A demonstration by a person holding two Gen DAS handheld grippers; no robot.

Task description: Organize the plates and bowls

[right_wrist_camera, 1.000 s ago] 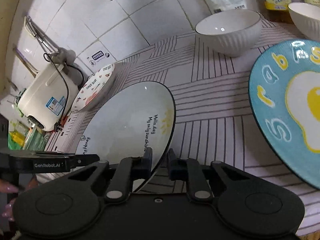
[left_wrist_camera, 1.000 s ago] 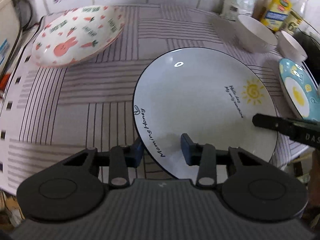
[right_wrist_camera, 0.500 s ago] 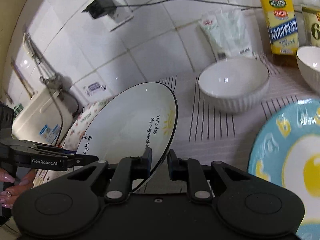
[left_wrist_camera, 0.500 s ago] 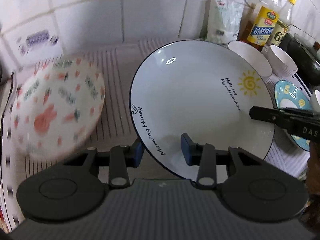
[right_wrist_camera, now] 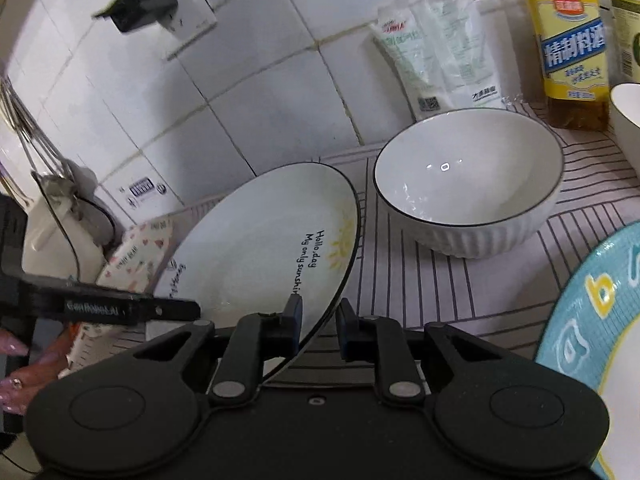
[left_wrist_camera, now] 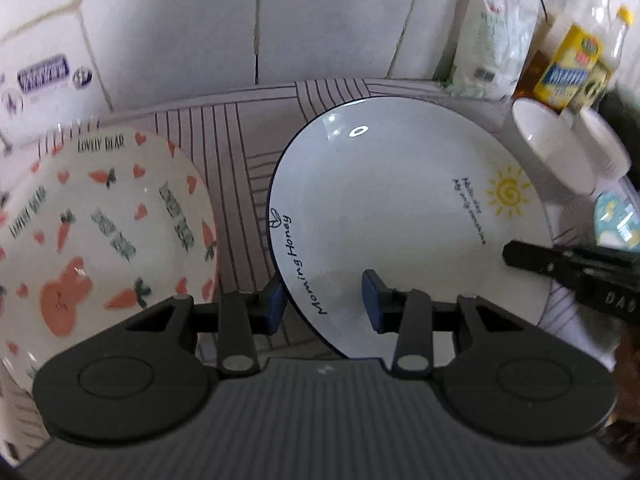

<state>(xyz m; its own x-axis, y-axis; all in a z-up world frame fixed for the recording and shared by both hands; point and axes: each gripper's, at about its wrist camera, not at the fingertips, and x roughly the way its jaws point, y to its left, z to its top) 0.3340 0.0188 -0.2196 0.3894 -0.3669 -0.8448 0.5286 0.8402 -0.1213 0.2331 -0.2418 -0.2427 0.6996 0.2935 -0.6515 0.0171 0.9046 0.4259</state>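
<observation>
A white sun plate (left_wrist_camera: 400, 208) with "Morning Honey" lettering is held off the counter, tilted up, by both grippers. My left gripper (left_wrist_camera: 322, 300) is shut on its near-left rim. My right gripper (right_wrist_camera: 318, 322) is shut on its opposite rim; the plate (right_wrist_camera: 256, 248) shows edge-on there. A rabbit-and-carrot plate (left_wrist_camera: 100, 224) lies to the left, also seen in the right wrist view (right_wrist_camera: 136, 256). A white ribbed bowl (right_wrist_camera: 468, 196) stands on the striped mat behind right, a second white bowl (left_wrist_camera: 604, 148) beside it. A blue egg plate (right_wrist_camera: 592, 320) lies at right.
The tiled wall (left_wrist_camera: 320, 24) stands close behind. Sauce bottles (right_wrist_camera: 568, 32) and a white packet (right_wrist_camera: 440, 52) line the back right. A rice cooker (right_wrist_camera: 52, 236) sits at far left, a wall socket with plug (right_wrist_camera: 152, 8) above. The striped mat (left_wrist_camera: 240, 148) covers the counter.
Both grippers have lifted the sun plate off the mat and tilted it up, carrying it leftward toward the rabbit plate. The wall now fills the background.
</observation>
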